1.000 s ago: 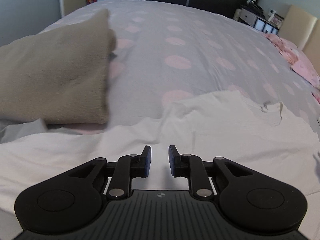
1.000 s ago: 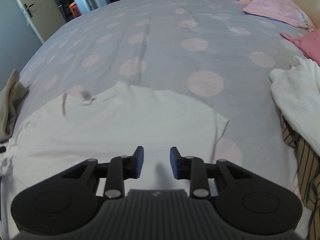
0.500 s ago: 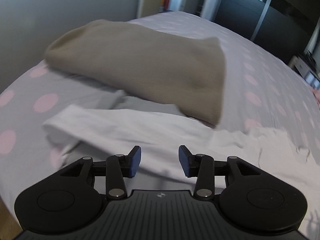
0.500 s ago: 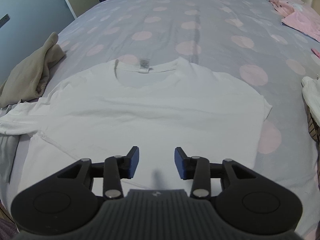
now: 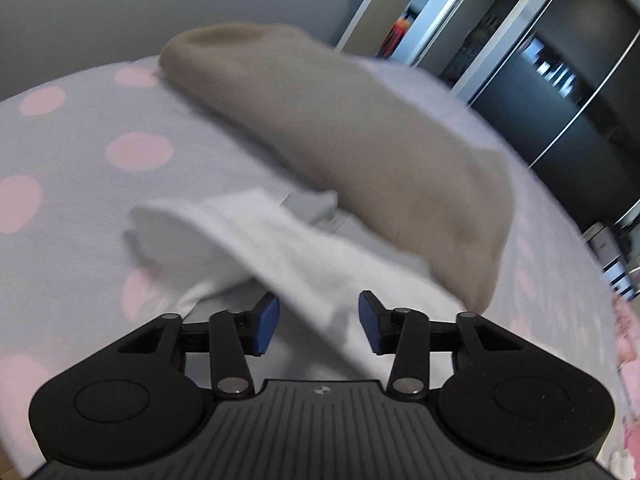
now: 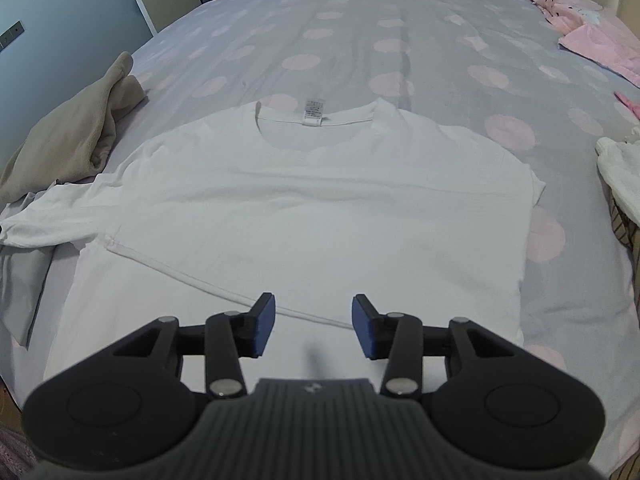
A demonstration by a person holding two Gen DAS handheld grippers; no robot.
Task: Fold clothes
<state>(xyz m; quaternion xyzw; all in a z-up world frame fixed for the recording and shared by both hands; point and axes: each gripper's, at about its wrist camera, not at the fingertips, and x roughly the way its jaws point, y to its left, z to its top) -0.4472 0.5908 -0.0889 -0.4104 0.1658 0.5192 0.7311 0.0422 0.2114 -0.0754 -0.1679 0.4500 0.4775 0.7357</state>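
A white short-sleeved cotton T-shirt (image 6: 312, 208) is spread flat, neck label up, on the grey duvet with pink dots (image 6: 400, 40) covering the bed, straight ahead of the right hand-held gripper (image 6: 313, 326). That gripper's jaws are parted and opening, nothing between them; the shirt's folded-up bottom hem runs just ahead of the blue pads. The left hand-held gripper (image 5: 319, 324) is over the shirt's left sleeve (image 5: 256, 240), jaws closing, white cloth lying between the blue pads but not yet pinched as far as can be seen; the view is blurred. Just beyond the sleeve, a beige knitted garment (image 5: 360, 152) lies bunched, touching or overlapping the sleeve. The step is judged to be grasping the sleeve for a fold inward. The sleeve should be pinched near its cuff end, both layers taken, duvet not caught. The beige garment should be kept clear when the sleeve is lifted. The body is best steadied by the right hand-held gripper so wrinkles are not dragged in.
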